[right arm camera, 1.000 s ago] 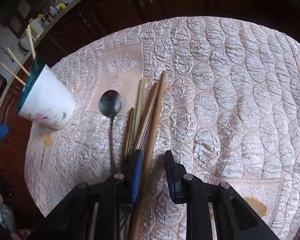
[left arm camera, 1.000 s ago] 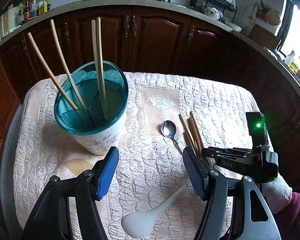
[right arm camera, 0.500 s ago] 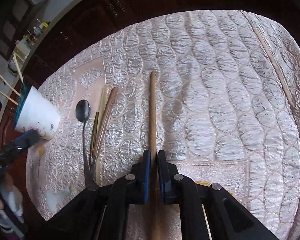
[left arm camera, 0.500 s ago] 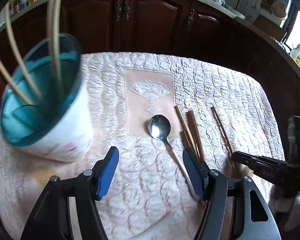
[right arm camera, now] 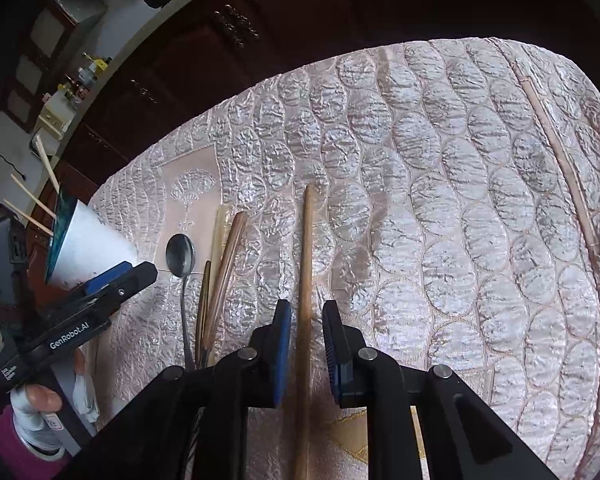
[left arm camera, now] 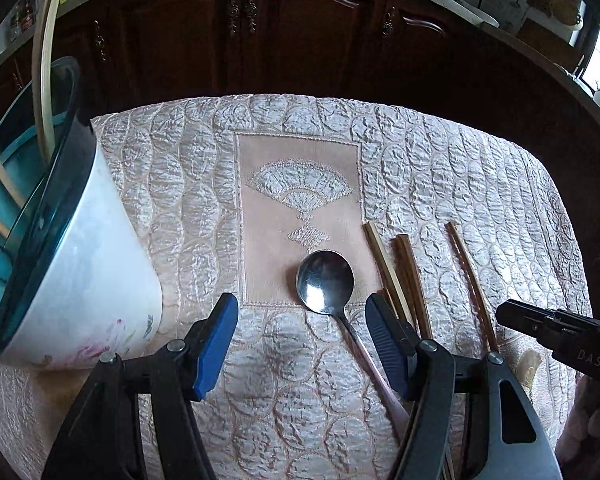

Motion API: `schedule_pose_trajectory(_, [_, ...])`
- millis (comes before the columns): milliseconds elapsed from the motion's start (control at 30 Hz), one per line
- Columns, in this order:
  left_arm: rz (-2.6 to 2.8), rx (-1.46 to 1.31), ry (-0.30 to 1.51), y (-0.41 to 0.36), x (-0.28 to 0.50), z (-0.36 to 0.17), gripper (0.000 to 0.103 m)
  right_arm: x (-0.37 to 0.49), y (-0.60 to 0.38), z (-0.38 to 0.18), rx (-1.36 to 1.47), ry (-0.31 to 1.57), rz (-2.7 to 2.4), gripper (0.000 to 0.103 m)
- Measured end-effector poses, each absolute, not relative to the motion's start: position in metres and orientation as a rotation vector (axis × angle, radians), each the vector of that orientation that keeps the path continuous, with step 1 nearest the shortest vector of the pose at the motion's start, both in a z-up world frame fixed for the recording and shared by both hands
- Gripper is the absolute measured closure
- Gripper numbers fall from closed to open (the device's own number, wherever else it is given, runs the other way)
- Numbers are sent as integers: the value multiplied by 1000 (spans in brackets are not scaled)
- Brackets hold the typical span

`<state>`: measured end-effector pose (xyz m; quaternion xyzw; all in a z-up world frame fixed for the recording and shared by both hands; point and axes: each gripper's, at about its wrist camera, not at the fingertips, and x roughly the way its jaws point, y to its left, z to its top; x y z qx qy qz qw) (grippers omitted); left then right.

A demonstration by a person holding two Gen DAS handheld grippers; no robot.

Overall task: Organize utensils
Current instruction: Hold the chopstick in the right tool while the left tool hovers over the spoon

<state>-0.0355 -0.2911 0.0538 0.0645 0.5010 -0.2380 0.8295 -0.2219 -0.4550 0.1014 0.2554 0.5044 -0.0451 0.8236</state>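
Observation:
A metal spoon (left arm camera: 326,282) lies on the quilted cloth, its handle running between the fingers of my open, empty left gripper (left arm camera: 300,350). Brown chopsticks (left arm camera: 408,276) lie just right of it. A white holder with a teal rim (left arm camera: 80,272) stands at the left with pale chopsticks (left arm camera: 44,80) in it. My right gripper (right arm camera: 306,354) is open, its fingers on either side of a single brown chopstick (right arm camera: 307,248) that lies on the cloth. The spoon (right arm camera: 181,254) and the other chopsticks (right arm camera: 224,272) lie to its left.
The quilted cloth (right arm camera: 440,200) covers the table. Dark wooden cabinets (left arm camera: 300,36) stand behind it. One more thin stick (right arm camera: 560,160) lies near the cloth's right edge. My left gripper's body (right arm camera: 72,320) shows at the left of the right wrist view.
My right gripper was shut on the single chopstick half a second ago and has opened; the chopstick rests on the cloth. My left gripper has moved forward and down over the spoon.

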Motion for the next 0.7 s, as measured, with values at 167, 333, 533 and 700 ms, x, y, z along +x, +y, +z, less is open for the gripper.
schedule_pose_trajectory(167, [-507,134,1063,-299,-29,49,36,-220,-453,100,538,1075,-98,83])
schedule_pose_trajectory(333, [-513,140,1056,-298,-36,58,36,-220,-449,101,531,1072,-92,82])
schedule_pose_trajectory(533, [-517,140,1056,-293,-44,66,36,-220,-446,105,530,1072,-84,81])
schedule_pose_trajectory(700, [-522,146,1055,-294,-48,70,36,-223,-446,105,530,1072,-83,81])
